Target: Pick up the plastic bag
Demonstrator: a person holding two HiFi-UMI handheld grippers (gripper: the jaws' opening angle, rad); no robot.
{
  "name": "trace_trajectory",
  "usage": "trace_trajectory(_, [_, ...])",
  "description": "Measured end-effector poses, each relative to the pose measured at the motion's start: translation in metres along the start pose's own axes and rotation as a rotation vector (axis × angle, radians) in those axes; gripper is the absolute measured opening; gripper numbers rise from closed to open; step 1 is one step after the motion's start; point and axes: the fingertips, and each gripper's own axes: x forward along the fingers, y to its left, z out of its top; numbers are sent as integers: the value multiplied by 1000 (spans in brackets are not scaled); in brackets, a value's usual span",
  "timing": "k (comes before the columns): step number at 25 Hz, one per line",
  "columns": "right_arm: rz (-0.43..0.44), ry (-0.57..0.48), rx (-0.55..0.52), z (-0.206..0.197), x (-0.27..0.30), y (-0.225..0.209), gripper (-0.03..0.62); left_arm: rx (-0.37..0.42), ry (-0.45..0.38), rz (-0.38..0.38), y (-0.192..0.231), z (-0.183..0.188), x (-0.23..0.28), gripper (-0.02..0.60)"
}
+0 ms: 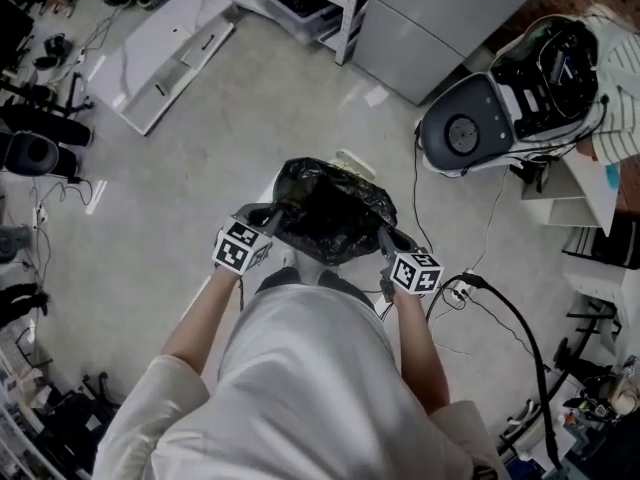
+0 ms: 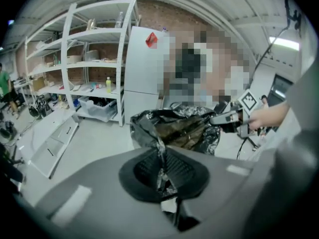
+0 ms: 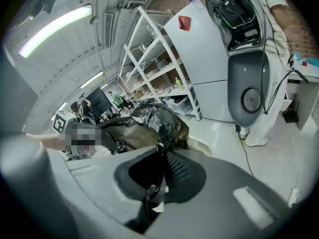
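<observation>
Left claw (image 2: 160, 171), right claw (image 3: 160, 166) pinching plastic bag (image 1: 335, 208), contents unclear

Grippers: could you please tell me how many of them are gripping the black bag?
2. The left gripper is shut on the bag's left rim, and the right gripper on its right rim. No other gripper is visible.

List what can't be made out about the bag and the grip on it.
Contents of the black plastic bag: head view, opaque crumpled film covers them; gripper views show only dim brownish stuff in its mouth.
Tips of the left gripper and right gripper: head view, buried in the bag's folds.
What the pale thing behind the bag is: head view, the bag covers most of it.
</observation>
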Motion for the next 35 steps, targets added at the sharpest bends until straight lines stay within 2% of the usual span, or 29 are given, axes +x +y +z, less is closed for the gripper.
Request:
trace_trajectory(8, [23,-99,-59,44,-39,39,3,39,-119,3,-16,46,-60,5])
trace_trajectory(14, [39,-162,-107,71,-63,51,3,65,-162,14,-33,71,-72,5])
trace_trajectory(20, [72,-180,-168,78,-85,52,3,94,-199,36,-62,92,-77,5])
trace_trajectory(25, [111,-162,-210,68,-91,59,3,145,-202,68,-80,91,-82,5])
trace_trajectory(29, [89,-191,-214,66,-106,65,3,147,-222,66,-85,89,-91,5])
trace_trajectory(35, [-12,-276,-135,59,-130,80,3,180,-248,22,-82,74,-126,5])
